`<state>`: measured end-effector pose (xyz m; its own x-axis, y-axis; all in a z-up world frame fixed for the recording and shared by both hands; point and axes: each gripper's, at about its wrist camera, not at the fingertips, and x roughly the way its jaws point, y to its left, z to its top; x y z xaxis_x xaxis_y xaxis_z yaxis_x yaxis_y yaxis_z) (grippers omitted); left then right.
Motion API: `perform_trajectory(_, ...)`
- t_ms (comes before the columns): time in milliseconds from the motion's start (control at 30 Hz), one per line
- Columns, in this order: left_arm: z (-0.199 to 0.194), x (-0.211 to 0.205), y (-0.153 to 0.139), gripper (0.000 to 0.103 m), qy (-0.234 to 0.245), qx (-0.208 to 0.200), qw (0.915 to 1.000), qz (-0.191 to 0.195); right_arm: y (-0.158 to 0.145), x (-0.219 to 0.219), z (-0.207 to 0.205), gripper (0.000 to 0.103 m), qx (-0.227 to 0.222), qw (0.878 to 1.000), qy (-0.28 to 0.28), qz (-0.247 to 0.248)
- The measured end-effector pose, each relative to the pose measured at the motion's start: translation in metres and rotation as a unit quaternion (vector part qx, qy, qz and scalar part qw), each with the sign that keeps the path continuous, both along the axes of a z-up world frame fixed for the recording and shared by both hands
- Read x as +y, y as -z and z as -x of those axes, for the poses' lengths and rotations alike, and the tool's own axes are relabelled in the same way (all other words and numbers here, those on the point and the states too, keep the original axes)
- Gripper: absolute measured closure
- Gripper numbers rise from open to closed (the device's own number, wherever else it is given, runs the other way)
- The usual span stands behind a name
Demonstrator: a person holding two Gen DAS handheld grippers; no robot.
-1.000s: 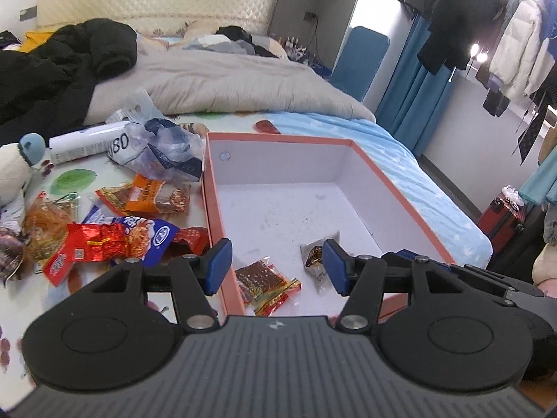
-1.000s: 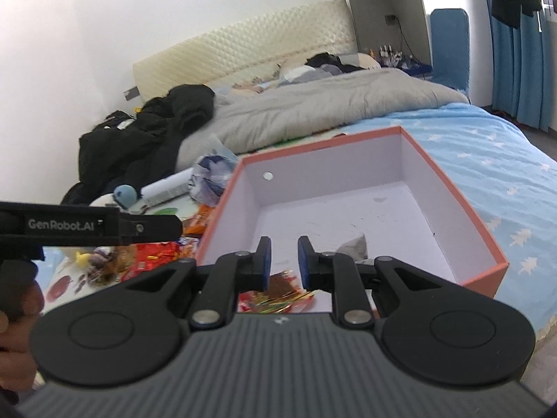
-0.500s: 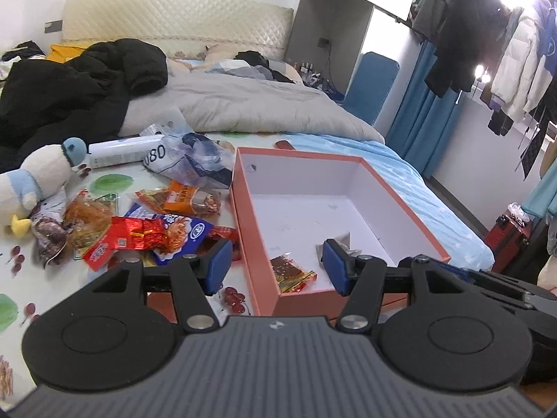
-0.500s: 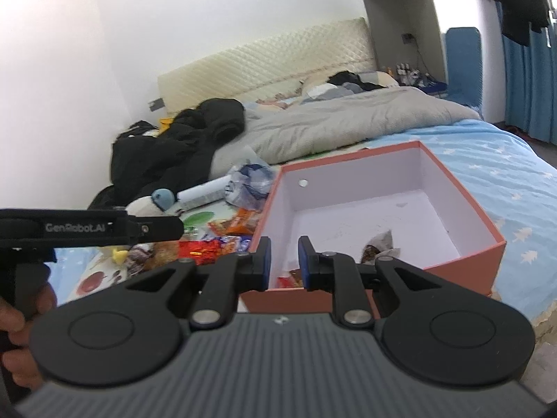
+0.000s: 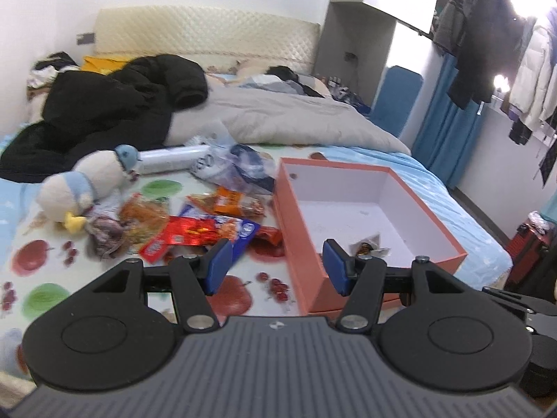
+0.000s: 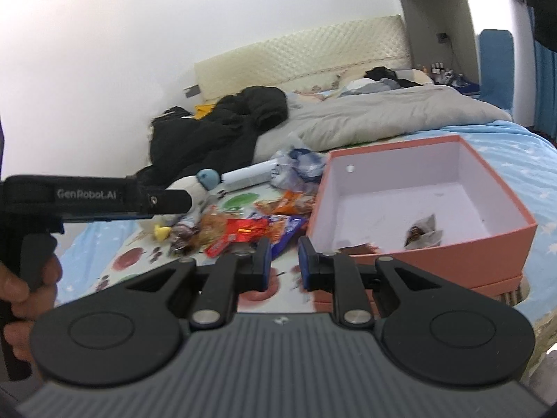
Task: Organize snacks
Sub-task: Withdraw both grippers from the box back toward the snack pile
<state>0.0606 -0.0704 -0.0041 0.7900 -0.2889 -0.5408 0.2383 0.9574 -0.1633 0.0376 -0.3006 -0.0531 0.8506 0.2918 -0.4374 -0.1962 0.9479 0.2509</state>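
Note:
An orange box [image 5: 296, 216] [image 6: 480, 240] with a white inside lies on the bed and holds a small clear-wrapped snack [image 5: 369, 248] [image 6: 423, 231]; a dark snack [image 6: 358, 248] lies near its front wall. Several snack packets lie left of the box, among them a red and blue one [image 5: 205, 231] [image 6: 250, 230] and an orange one [image 5: 236, 202] [image 6: 289, 202]. My left gripper [image 5: 276, 266] is open and empty, above the box's near left corner. My right gripper [image 6: 284, 261] is narrowly open and empty, in front of the box.
A plush duck [image 5: 87, 184], a white tube [image 5: 167, 160] and a crumpled plastic bag [image 5: 236, 167] lie behind the packets. A black jacket [image 5: 115, 111] and a grey duvet [image 5: 278, 118] cover the far bed. The bed edge runs right of the box.
Both grippers have pulled back and up from the box, so more of the bed shows. The right gripper's jaws have parted slightly. The snacks in the box lie where they were.

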Motion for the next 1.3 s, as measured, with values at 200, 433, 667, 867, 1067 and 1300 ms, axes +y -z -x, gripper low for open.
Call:
perform_trajectory(200, 0.029, 0.027, -0.001, 0.040, -0.027, 0.003, 0.9996, -0.002, 0.000, 0.023, 0.012, 0.082, 0.002, 0.999, -0.031, 0.010)
perform_trajectory(433, 0.048, 0.063, 0.014, 0.040, -0.066, 0.033, 0.9972, -0.013, 0.010, 0.050, 0.023, 0.082, 0.019, 0.998, -0.065, 0.011)
perform_trajectory(667, 0.037, 0.083, 0.038, 0.040, -0.085, 0.057, 0.9947, -0.009, 0.019, 0.064, 0.012, 0.082, 0.026, 0.997, -0.067, 0.017)
perform_trajectory(867, 0.004, 0.095, 0.056, 0.040, -0.094, 0.069, 0.9932, -0.002, 0.030, 0.082, -0.010, 0.082, 0.029, 0.996, -0.073, 0.030)
perform_trajectory(1067, -0.036, 0.118, 0.075, 0.040, -0.104, 0.076, 0.9917, 0.008, 0.042, 0.100, -0.036, 0.082, 0.025, 0.996, -0.073, 0.033)
perform_trajectory(1300, -0.083, 0.146, 0.092, 0.026, -0.108, 0.069, 0.9912, 0.035, 0.058, 0.131, -0.072, 0.082, 0.013, 0.996, -0.088, 0.031)
